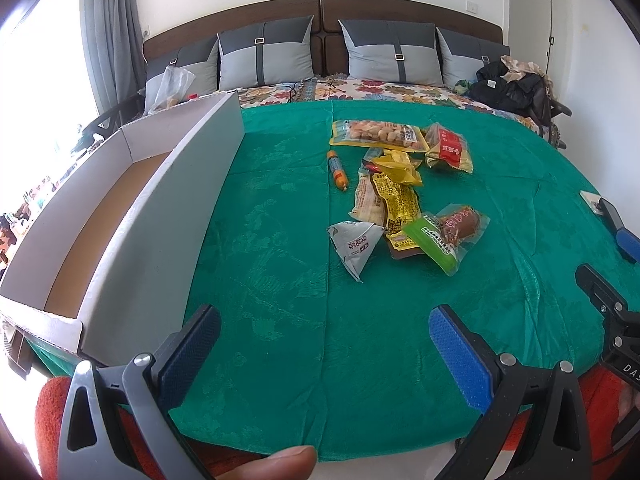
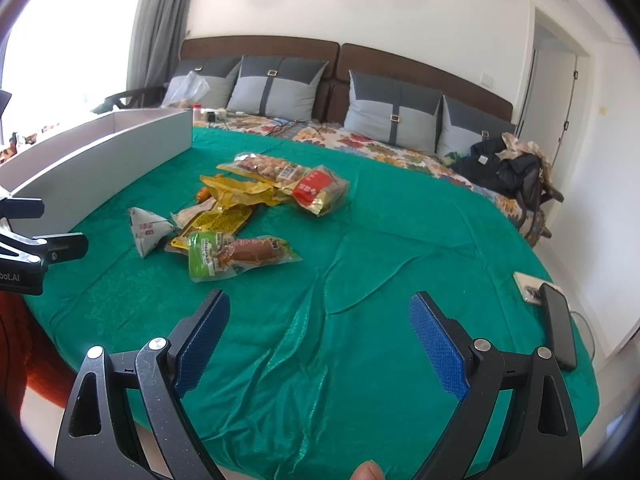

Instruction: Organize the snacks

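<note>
From the left wrist view, your left tongs (image 1: 324,336) stand wide and hold nothing, low over the green textured bedspread (image 1: 272,272) at the near edge of the bed. The snacks lie in a loose pile ahead and slightly right: a white triangular pouch (image 1: 354,244) nearest, a green-and-clear packet with a brown sausage-like piece (image 1: 450,236) just right of it, yellow wrappers (image 1: 396,196) behind, an orange stick sausage (image 1: 338,169) on the pile's left, and a yellow-edged bag of nuts (image 1: 378,134) at the far end. The long white cardboard tray with a brown floor (image 1: 120,220) sits to the left, its long axis running near to far, and looks empty. Nothing blocks the way between pile and tray.

From the right wrist view, your right tongs (image 2: 320,332) are equally wide and empty. The pile lies ahead and left; the green packet (image 2: 236,256) is nearest, its long axis running left to right, with the triangular pouch (image 2: 146,230) to its left. A dark phone (image 2: 560,328) rests well off to the right.

I judge the left tongs better placed for the pouch, being nearer the tray.
</note>
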Tool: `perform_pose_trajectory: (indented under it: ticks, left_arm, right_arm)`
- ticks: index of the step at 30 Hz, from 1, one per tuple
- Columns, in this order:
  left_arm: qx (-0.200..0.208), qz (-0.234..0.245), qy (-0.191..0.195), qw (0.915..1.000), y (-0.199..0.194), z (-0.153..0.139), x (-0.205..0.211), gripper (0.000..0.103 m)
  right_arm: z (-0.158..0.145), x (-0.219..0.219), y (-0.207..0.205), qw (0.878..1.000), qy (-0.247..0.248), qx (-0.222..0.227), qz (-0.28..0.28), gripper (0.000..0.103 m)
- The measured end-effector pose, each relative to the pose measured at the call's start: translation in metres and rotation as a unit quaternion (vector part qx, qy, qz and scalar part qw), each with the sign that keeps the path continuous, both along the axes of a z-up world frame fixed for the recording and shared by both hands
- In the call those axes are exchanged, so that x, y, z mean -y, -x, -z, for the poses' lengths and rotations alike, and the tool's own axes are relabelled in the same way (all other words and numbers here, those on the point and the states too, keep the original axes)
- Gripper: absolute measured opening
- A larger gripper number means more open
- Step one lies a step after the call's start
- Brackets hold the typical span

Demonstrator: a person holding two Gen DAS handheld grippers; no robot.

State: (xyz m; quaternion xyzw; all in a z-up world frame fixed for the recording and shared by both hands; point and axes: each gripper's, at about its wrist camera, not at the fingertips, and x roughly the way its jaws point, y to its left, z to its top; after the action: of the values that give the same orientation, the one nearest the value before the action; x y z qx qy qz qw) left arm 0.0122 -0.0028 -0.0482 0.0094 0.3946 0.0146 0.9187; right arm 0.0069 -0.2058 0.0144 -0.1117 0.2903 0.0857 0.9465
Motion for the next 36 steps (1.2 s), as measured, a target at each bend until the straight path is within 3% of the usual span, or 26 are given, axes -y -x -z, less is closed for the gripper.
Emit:
perform_pose_trajectory:
  ticks: [6,13,21,29,36]
  left_arm:
    - [-0.027,-0.009,0.005,0.9996,-0.011,0.018,-0.006,0.103]
    - [-0.060,-0.021,-0.002,0.9980,-0.039,0.045,-0.006,0.103]
    - [-0.094,-0.025,-0.005,0.9952,-0.044,0.066,-0.007,0.103]
    - [-0.092,-0.030,0.024,0.9950,-0.040,0.072,-0.016,0.103]
    - [-0.086,-0.034,0.023,0.9954,-0.039,0.072,-0.016,0.103]
  right_arm:
    - [0.007,0.006,-0.006,1.000,-0.005,-0.019,0.007,0.093]
    - [0.029,0.022,-0.019,0.996,-0.017,-0.080,0.037,0.093]
    - [0.047,0.038,-0.028,0.990,-0.032,-0.123,0.054,0.093]
    - [0.060,0.033,-0.038,0.989,-0.029,-0.134,0.048,0.093]
    - [0.065,0.037,-0.044,0.987,-0.045,-0.144,0.048,0.093]
